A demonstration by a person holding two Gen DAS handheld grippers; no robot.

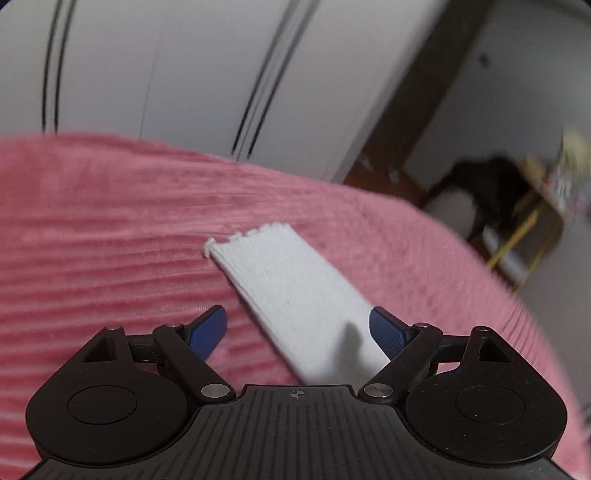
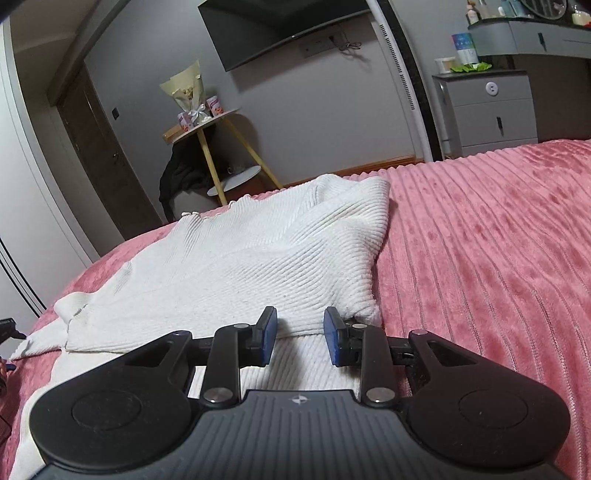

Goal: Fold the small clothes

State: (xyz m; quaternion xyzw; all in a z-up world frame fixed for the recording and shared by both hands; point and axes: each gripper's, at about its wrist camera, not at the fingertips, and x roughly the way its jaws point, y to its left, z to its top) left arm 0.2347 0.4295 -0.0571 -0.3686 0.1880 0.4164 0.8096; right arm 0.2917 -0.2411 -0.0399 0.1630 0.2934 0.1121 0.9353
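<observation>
A white ribbed knit garment (image 2: 236, 258) lies partly folded on the pink ribbed bedspread (image 2: 480, 258). In the left wrist view one long white sleeve (image 1: 291, 291) stretches across the bedspread (image 1: 92, 229), its cuff pointing away. My left gripper (image 1: 299, 332) is wide open, with the sleeve lying between and under its blue fingers (image 1: 388, 332). My right gripper (image 2: 300, 332) is open, hovering just over the garment's near folded edge, its blue pads (image 2: 334, 339) on either side of a fold, touching nothing that I can tell.
White wardrobe doors (image 1: 184, 74) stand beyond the bed. A small round wooden side table (image 2: 207, 125) with a bouquet, a wall TV (image 2: 280, 29) and a grey drawer unit (image 2: 487, 107) stand past the bed's far edge. A dark garment (image 2: 181, 173) hangs under the table.
</observation>
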